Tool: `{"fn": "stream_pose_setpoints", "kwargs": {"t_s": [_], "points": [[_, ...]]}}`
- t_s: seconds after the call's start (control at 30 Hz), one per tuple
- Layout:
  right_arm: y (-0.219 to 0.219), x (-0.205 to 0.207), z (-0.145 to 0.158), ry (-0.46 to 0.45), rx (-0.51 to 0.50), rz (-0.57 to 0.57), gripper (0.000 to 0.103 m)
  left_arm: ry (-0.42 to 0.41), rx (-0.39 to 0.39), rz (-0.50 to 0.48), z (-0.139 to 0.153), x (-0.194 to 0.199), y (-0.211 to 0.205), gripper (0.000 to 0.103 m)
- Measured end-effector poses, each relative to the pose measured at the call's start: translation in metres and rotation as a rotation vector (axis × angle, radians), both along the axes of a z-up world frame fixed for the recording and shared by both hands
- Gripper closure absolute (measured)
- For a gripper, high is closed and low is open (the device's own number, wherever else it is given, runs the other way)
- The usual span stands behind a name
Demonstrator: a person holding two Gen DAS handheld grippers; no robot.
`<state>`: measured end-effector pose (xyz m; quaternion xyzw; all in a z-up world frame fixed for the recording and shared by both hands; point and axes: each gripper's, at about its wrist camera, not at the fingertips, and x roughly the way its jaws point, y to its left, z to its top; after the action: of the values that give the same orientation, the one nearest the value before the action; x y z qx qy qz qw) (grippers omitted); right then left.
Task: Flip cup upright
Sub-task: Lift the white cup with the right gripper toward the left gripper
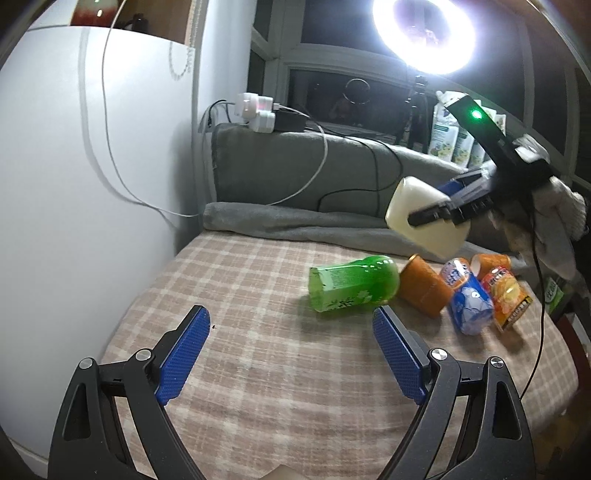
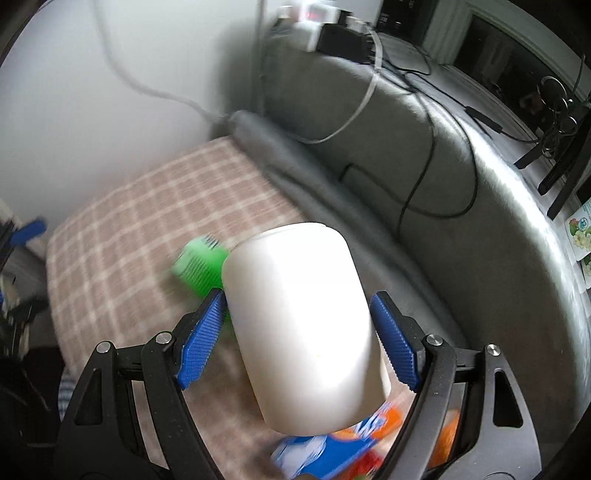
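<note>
So my right hand-held gripper [image 2: 297, 328] is clamped on the white cup [image 2: 303, 325], one blue pad on each side of it. In the left wrist view the cup [image 1: 424, 218] is up in the air, off the plaid cloth [image 1: 258, 332], hanging above the back right part of it, just over the pile of other cups. It's tilted, leaning over on a slant rather than upright. From the right wrist view I can't tell which end is the opening, the thing is just a bright white blob there.

My left hand-held gripper [image 1: 291, 354] is wide open with nothing between the pads, hovering over the front of the cloth.

Below the white cup there's a green cup [image 1: 351, 288] lying on its side near the middle of the cloth. Right next to it, toward the right edge, an orange cup [image 1: 424, 288] lies on its side too, then a blue-and-white cup [image 1: 469, 299], then a printed orange cup [image 1: 509, 295], all tipped over and bunched together, touching or nearly so. A second plain orange one [image 1: 491, 262] sits behind them.

A grey blanket [image 1: 295, 221] is rolled along the back edge of the cloth, with a grey cushion [image 1: 295, 166] behind it and some cables draped over that. The ring light [image 1: 424, 29] is blasting from the top right. The right wrist view is pretty blurry, so the lower stuff there is mush.
</note>
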<state>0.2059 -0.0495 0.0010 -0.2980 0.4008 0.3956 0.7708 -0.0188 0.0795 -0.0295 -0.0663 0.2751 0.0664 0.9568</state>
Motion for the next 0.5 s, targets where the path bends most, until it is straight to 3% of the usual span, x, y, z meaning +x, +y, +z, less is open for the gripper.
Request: {"fn": "stream_pose_setpoints", "kwargs": {"t_s": [0.33,0.5], "points": [[-0.019,-0.098,-0.046,0.051,-0.097,0.193,0.021,0.025,0.023,-0.092,0.004,-0.005,-0.023,0.013],[-0.019,-0.125,-0.074,0.077,-0.148,0.251,0.021,0.049,0.008,-0.153,0.002,-0.005,-0.031,0.013]]}}
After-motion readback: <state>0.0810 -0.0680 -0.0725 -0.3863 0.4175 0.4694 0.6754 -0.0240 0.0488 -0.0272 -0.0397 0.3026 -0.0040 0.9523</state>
